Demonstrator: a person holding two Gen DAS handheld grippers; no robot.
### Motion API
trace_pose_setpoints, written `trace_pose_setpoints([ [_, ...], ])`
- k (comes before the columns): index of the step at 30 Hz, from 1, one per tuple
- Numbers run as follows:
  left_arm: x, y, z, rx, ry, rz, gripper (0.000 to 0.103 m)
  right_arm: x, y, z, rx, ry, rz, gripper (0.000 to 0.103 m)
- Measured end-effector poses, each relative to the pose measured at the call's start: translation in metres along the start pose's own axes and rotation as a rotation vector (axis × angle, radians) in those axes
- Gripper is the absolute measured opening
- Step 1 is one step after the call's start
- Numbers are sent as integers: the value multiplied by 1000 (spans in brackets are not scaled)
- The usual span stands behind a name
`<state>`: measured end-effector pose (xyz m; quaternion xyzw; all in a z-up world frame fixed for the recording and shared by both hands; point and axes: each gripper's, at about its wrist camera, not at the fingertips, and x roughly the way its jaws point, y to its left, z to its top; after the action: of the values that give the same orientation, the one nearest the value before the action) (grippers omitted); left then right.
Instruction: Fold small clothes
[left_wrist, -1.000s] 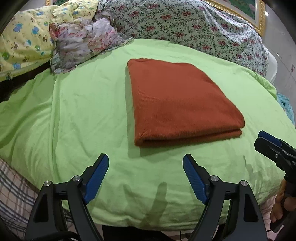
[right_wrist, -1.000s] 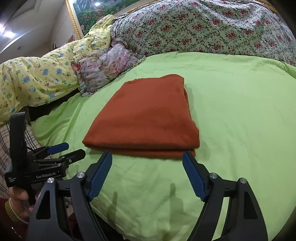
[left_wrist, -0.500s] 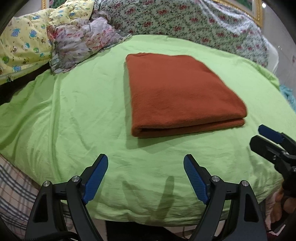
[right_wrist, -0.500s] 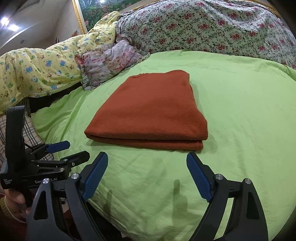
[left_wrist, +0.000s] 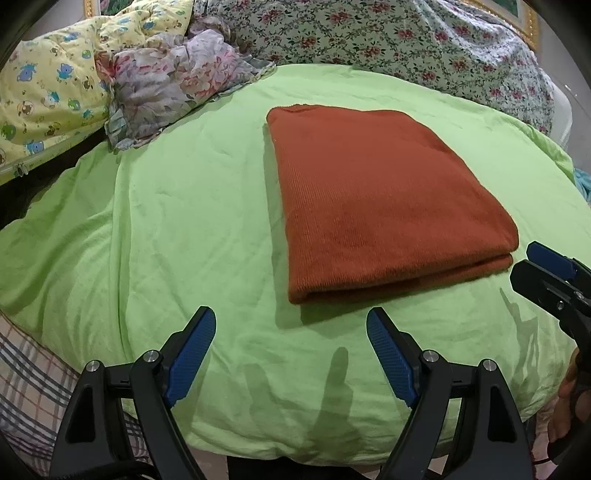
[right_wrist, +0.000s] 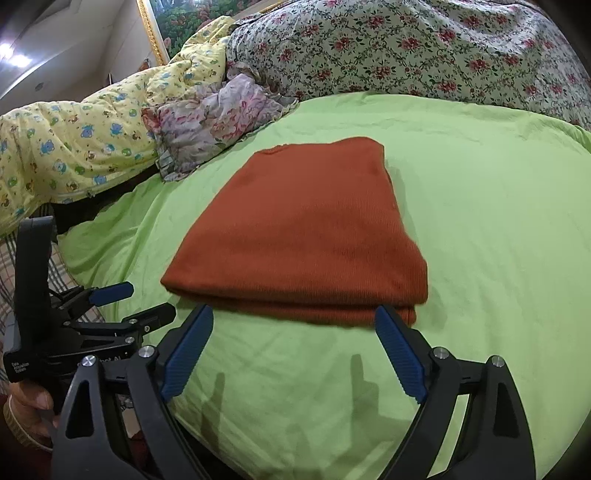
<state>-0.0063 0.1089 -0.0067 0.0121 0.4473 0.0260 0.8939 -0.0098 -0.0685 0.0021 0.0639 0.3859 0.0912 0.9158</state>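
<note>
Now both tongs, left (left_wrist: 291, 332) and right (right_wrist: 294, 330), gape empty before folded garment (left_wrist: 384, 195).

Partly legible label on left gripper (right_wrist: 129, 302)

Folded garment (left_wrist: 384, 199) lies flat on bed sheet (left_wrist: 184, 229), mid-bed. Crumpled cloth (left_wrist: 177, 85) behind it to the left, printed quilt (left_wrist: 48, 96) further left. Floral duvet (left_wrist: 388, 40) along the back. Left gripper (left_wrist: 290, 350) and right gripper (right_wrist: 293, 349) before garment's near edge, apart from it.
</note>
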Motion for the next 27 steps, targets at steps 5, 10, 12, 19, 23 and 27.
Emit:
trace_pose_setpoints([
  [5,1,-2,4,-2,1,3,84,5,-3,8,-3,2,-4,91],
  [10,4,-2,9,0,6,8,84,10,-5,13,5,10,-4,91],
  [12,5,-3,10,-1,11,5,84,12,-4,14,5,18,-3,91],
  [19,8,-3,12,-2,20,8,85,19,0,14,-7,48,-3,91],
  [23,10,-2,14,-6,24,10,85,20,0,15,-6,56,-3,91],
  [27,11,-3,16,-6,26,11,85,23,-1,18,-4,66,-6,91],
])
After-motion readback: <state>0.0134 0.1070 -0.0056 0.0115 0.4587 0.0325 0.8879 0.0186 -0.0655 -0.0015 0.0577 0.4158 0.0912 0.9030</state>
